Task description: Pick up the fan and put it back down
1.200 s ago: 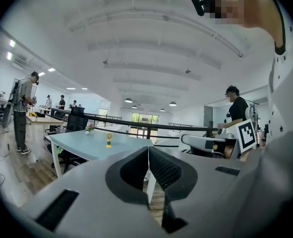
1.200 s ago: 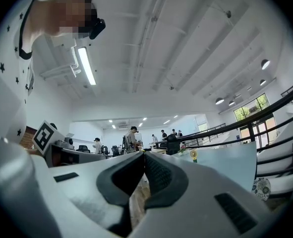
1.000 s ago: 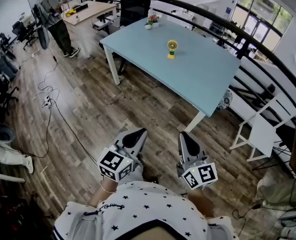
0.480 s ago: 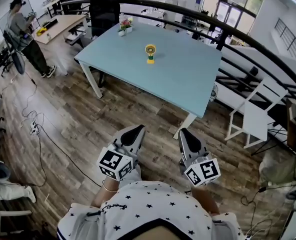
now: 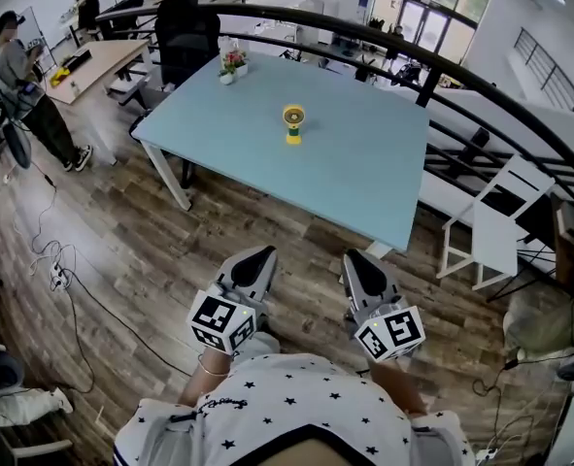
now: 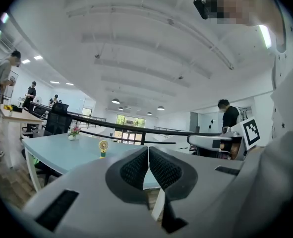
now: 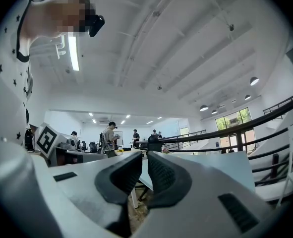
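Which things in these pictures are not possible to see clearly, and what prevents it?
- fan: too small in the head view and the left gripper view; its switch, and whether it runs, cannot be told.
- flower pot: head view, too small to tell the plant.
- table: head view, its top hides the far legs.
- person at bottom left: head view, only a leg shows; the edge cuts off the rest.

**Three Cameras, One Table**

The head camera looks steeply down from above the person, with the left claw (image 5: 257,256) and right claw (image 5: 356,258) close below it and the table (image 5: 354,163) farther ahead. Each claw camera looks level along its own jaws from low down and well back. All three share the table.
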Available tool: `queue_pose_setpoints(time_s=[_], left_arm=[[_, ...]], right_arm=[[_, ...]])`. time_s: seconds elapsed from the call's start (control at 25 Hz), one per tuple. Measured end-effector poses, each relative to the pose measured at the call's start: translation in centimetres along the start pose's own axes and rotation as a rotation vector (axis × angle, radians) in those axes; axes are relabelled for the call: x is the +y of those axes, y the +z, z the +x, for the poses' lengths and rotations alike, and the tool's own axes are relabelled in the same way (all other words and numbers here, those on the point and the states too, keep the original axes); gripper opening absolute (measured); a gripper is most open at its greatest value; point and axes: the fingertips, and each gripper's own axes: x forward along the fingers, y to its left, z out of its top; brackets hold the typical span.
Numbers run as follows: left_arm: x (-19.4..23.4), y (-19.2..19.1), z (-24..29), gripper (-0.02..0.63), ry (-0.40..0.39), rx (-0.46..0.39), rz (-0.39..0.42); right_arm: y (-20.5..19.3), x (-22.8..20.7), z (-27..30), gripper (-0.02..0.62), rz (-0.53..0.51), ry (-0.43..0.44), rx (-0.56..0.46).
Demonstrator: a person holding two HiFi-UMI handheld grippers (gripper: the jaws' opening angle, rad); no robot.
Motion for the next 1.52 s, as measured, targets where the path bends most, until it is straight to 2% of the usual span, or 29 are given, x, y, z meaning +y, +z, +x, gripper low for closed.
queue_pose_setpoints(time_s=[0.4,0.96,1.32,1.52], left_arm=[[6.8,0.1,0.1,0.029,-0.025,0.023,-0.021],[15.5,0.7,-0.9,0.029,-0.004,0.018,-0.015],[17.9,0.4,-0.3,0.029,-0.009,0.022,-0.03],[19.1,0.0,0.1,0.029,0.022,0.031,-0.045]], right_arm=[[-1.0,1.5,7.0,0.032,-0.012,-0.025,0.034],[-2.3,3.9,14.6,0.038,-0.031,-0.038,0.06],[-3.2,3.8,16.4,0.046,-0.041,-0.066,0.101],[-4.2,2.3,18.2,0.049,-0.023,-0.059,0.128]])
